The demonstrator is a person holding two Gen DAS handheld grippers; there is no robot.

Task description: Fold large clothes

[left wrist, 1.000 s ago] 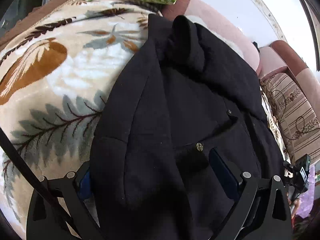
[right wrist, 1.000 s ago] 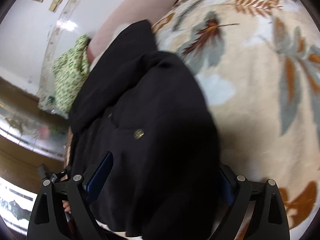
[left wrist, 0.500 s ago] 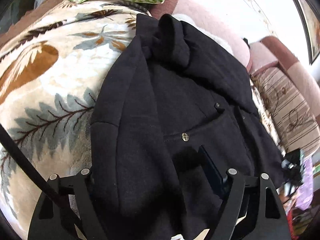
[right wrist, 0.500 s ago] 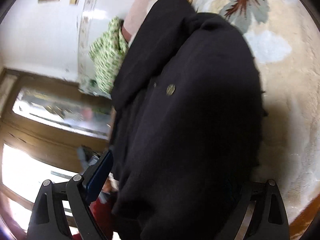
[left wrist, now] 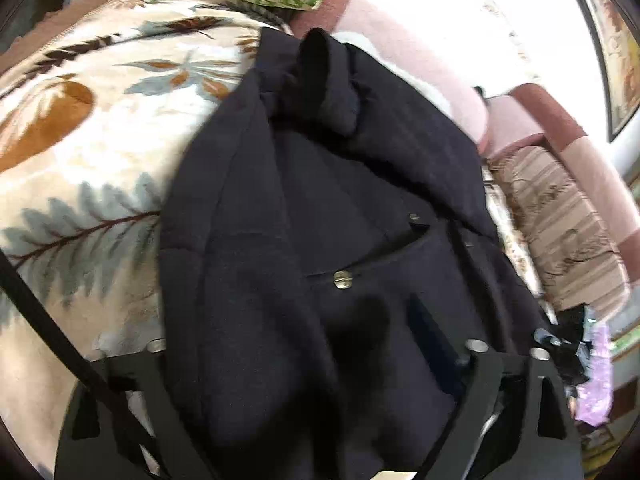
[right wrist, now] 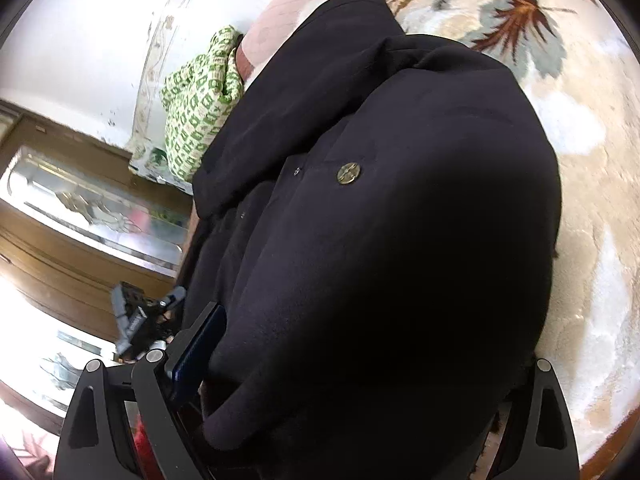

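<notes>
- The leaf-patterned blanket point(left wrist: 80, 152) covered the sofa point(left wrist: 404, 52), and on it lay the black coat point(left wrist: 320, 208), bunched and partly doubled over itself, its near end reaching in between the fingers of both tools.
- The coat looked thick and woolly: by my judgement heavy for a garment, soft and floppy with no stiffness to hold a crease, and grippy rather than slick against the plush blanket, so it would drag instead of sliding.
- Nothing about it seemed fragile; the brass button point(left wrist: 343, 279) on the pocket flap was the only hard spot and best kept clear of the pads.
- A hold on the thick folded hem, several layers taken at once and one tool near each side, would probably carry the weight without the cloth slipping out.
- The left claw point(left wrist: 316, 360) had just been narrowing with a fat fold of coat between its fingers; whether the pads already pressed on the cloth I could not tell.
- The right claw point(right wrist: 360, 364) stood wide with the coat's bulk filling the gap; its far finger was buried in cloth, so a true pinch could not be told.
</notes>
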